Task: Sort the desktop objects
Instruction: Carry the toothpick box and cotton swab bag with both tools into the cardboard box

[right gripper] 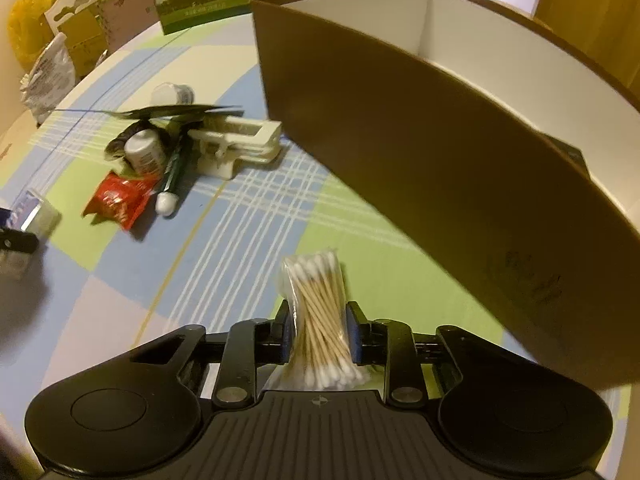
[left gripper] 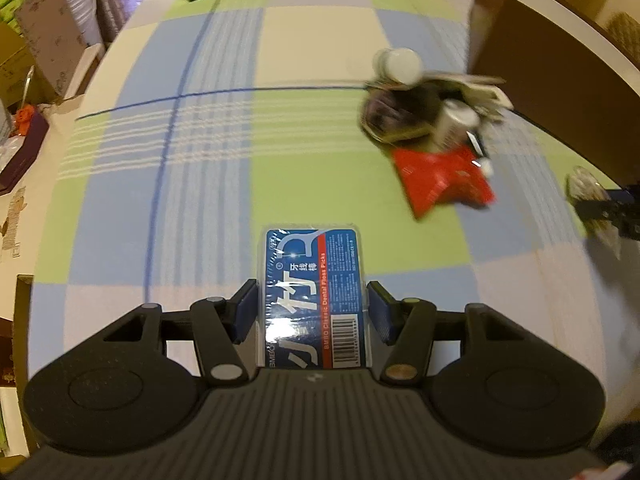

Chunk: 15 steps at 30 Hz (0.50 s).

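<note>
Sorting looks to us about midway. Our left gripper [left gripper: 312, 304] has its jaws pinching a blue box of floss picks [left gripper: 314, 280], held above the desk's checked cloth [left gripper: 200, 152]. Our right gripper [right gripper: 318, 332] has its jaws pinching a clear bag of cotton swabs [right gripper: 318, 312] just beside the outer wall of the brown divided box [right gripper: 400, 140].

Neither item is inside yet, and we cannot see any contents in the box's white compartments. A pile is left near the box's corner: red packet [right gripper: 118, 200], white bottle [right gripper: 146, 152], green tube [right gripper: 174, 172], white clip-like piece [right gripper: 240, 142] and a small white jar [right gripper: 172, 94].

Cartons and bags crowd the desk's far edge; the light is warm and dim.
</note>
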Tool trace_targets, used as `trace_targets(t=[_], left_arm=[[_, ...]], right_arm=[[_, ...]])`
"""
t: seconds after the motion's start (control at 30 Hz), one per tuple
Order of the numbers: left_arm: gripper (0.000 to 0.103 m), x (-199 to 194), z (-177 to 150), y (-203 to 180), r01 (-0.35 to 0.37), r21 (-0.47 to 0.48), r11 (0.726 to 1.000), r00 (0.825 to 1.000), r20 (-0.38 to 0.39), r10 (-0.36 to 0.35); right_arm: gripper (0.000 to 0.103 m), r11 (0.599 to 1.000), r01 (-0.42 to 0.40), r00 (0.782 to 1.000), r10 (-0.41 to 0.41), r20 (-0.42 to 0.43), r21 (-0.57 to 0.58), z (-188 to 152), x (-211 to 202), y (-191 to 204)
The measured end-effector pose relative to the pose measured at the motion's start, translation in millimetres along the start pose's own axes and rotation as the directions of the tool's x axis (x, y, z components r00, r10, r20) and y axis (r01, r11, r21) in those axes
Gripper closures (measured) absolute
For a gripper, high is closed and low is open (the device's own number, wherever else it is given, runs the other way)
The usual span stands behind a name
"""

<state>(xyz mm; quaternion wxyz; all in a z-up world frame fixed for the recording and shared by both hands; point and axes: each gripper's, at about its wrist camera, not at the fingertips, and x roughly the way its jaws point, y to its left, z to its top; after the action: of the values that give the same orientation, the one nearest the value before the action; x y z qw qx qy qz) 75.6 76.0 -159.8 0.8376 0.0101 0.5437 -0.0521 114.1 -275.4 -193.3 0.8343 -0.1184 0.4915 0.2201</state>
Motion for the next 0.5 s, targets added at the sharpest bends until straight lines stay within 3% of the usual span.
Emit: trace_targets(t=[0.23, 0.5], left_arm=[[0.051, -20, -7, -37, 0.089, 0.052, 0.995, 0.996, 0.019, -0.09], [0.051, -58, 30, -85, 0.182, 0.135, 0.974, 0.972, 0.127, -0.2]], right_arm=[[0.081, 0.989, -0.101, 0.995, 0.103, -0.009, 0.106, -11, -27, -3], [0.081, 0.971, -0.154, 0.986, 0.141, 0.085, 0.181, -8, -81, -22]])
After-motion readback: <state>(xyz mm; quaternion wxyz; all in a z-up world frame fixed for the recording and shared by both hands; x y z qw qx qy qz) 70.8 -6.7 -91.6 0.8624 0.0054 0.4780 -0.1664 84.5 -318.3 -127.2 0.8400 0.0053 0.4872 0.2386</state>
